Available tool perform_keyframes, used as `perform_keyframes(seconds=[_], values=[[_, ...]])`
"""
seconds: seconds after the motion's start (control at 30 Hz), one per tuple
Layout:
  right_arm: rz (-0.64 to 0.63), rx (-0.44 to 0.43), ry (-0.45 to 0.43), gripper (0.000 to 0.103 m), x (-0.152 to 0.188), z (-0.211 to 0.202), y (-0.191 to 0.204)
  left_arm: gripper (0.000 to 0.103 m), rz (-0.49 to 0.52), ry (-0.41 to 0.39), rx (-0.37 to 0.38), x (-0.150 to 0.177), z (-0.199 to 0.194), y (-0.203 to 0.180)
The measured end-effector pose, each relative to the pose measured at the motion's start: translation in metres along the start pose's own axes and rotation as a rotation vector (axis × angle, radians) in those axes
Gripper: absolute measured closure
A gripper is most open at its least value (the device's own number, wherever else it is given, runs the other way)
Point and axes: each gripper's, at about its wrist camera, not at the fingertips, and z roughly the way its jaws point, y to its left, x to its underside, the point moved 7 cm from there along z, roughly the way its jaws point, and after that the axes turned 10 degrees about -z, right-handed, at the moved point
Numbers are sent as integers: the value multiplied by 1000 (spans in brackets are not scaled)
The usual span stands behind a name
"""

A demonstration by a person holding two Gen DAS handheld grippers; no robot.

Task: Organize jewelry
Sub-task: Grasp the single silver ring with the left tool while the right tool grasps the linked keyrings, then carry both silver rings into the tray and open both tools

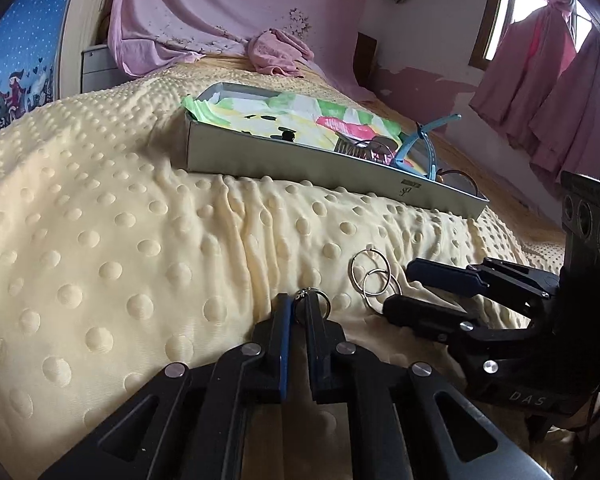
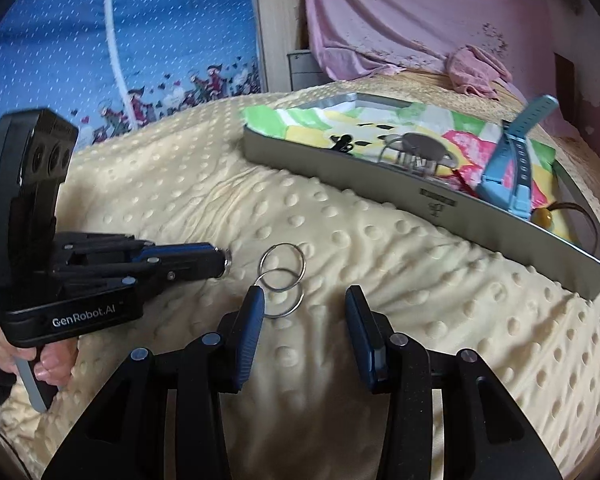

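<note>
Just now, left tool pinches a ring; right tool gapes.

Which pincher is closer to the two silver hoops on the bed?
Right. The right gripper is open, one finger beside the hoops. The left gripper, farther off, pinches a small ring.
</note>
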Motion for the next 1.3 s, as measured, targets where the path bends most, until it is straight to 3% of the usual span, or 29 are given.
perform_keyframes(seconds=[0.47,0.73,0.87,1.3], values=[[-5,-25,8,69,-8,11,3,96,6,-7,-1,0,0,0],[34,-54,-4,83,-8,16,1,96,11,-15,0,0,-1,-1],[42,-70,-19,95,-7,15,2,96,16,-25,10,0,-3,-3],[43,-35,-71,99,-9,5,-1,96,17,-58,24,-1,-11,-4]])
